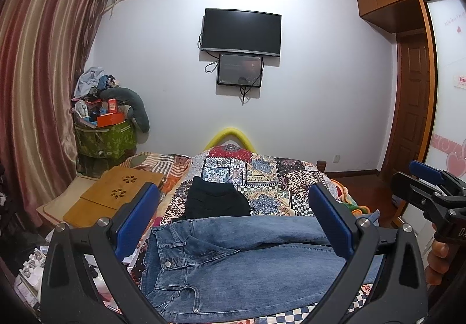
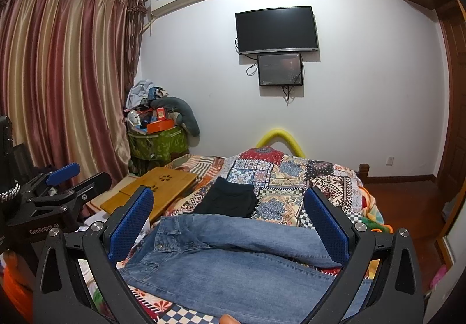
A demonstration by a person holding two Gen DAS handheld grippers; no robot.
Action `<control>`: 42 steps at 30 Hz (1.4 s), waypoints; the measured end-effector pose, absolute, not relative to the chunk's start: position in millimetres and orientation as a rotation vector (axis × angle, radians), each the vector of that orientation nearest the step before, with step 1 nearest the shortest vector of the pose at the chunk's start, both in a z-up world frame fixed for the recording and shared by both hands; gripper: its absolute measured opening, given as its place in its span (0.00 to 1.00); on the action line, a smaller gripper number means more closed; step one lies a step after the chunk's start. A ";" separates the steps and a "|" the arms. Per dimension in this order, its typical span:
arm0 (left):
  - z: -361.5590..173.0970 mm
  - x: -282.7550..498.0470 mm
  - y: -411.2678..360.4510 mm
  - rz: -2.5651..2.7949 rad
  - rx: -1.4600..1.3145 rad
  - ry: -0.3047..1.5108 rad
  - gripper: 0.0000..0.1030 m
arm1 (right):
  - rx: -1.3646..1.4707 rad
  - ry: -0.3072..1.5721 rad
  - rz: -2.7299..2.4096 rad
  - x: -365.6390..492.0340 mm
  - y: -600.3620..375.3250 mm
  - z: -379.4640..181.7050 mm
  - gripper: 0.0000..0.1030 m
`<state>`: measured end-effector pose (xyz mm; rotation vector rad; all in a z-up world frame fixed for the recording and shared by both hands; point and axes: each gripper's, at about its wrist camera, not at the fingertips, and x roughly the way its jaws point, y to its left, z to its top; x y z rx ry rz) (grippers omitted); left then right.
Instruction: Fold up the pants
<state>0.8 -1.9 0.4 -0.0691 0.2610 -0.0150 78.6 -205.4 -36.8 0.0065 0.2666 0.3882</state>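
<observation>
Left wrist view: left gripper (image 1: 233,219) and right gripper (image 2: 228,214) both hovering wide open, jeans (image 1: 233,260) lying lower center on quilt (image 1: 262,175)

A patchwork quilt (image 1: 262,175) covers the bed, with a dark folded garment (image 1: 217,200) lying mid-bed and a bamboo lap desk (image 1: 116,193) at its left edge. On the far wall, a black television (image 1: 241,32) hangs over a smaller screen (image 1: 240,70).

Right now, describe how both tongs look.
Both tongs are black angular frames with silver screws and two blue textured pads each. The left tongs carry white "GenRobot AI" lettering, seen from the right wrist. The right tongs match; bare fingers grip their handle.
</observation>
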 end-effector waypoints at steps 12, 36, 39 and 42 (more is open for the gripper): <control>3.4 0.3 -3.4 -0.026 -0.077 0.263 1.00 | 0.003 0.260 0.385 78.0 -205.4 -36.4 1.00; -0.5 3.3 0.4 -0.025 -0.075 0.268 1.00 | 0.003 0.260 0.385 77.9 -204.7 -36.2 1.00; -2.9 6.5 -0.4 -0.021 -0.075 0.270 1.00 | 0.007 0.263 0.388 79.6 -206.0 -37.0 1.00; -6.5 15.0 -0.5 -0.016 -0.065 0.280 1.00 | 0.006 0.269 0.384 84.0 -206.7 -38.1 1.00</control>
